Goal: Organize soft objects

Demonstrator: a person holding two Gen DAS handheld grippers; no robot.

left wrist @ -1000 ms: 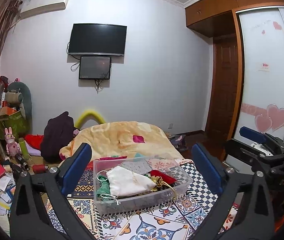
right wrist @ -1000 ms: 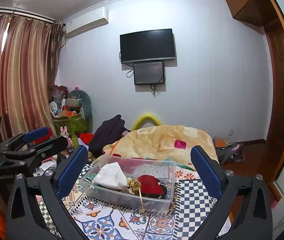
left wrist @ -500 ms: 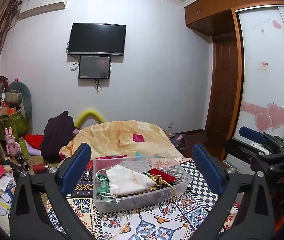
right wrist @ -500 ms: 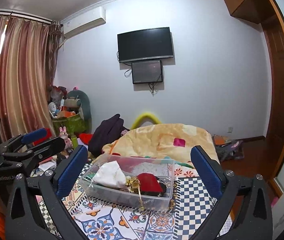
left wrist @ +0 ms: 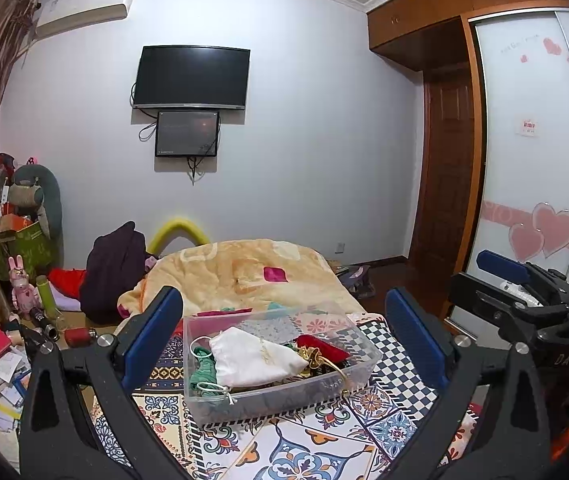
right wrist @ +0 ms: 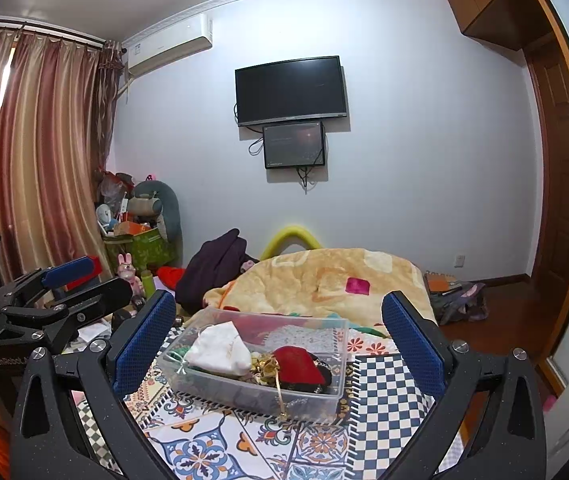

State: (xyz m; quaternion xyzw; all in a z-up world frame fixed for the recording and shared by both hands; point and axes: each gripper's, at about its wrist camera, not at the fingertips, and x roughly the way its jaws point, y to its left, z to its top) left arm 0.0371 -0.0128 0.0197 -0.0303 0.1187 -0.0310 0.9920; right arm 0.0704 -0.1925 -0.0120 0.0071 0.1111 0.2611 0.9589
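Left gripper [left wrist: 284,334]: blue-padded fingers spread wide, nothing between them, hovering on the near side of the box.
Right gripper [right wrist: 278,334]: fingers just as wide apart, nothing held, framing the same box.
Clear plastic box [left wrist: 284,394]: sits on the patterned mat [left wrist: 304,444], between the spread fingers in both views, touching neither.
Soft objects: white drawstring pouch [left wrist: 250,358] on the left, red pouch [right wrist: 298,366] to its right, green cord [left wrist: 204,372] at the near-left corner; all inside the box.
Writing: "DAS" on the right gripper's body in the left view; "GenRobot" partly readable on the left gripper in the right view.
Right view only: striped curtains [right wrist: 32,148] at far left.
Left view only: wardrobe door with pink hearts [left wrist: 540,232] at right.
Far: peach blanket [left wrist: 244,272], then wall TV [left wrist: 191,77].
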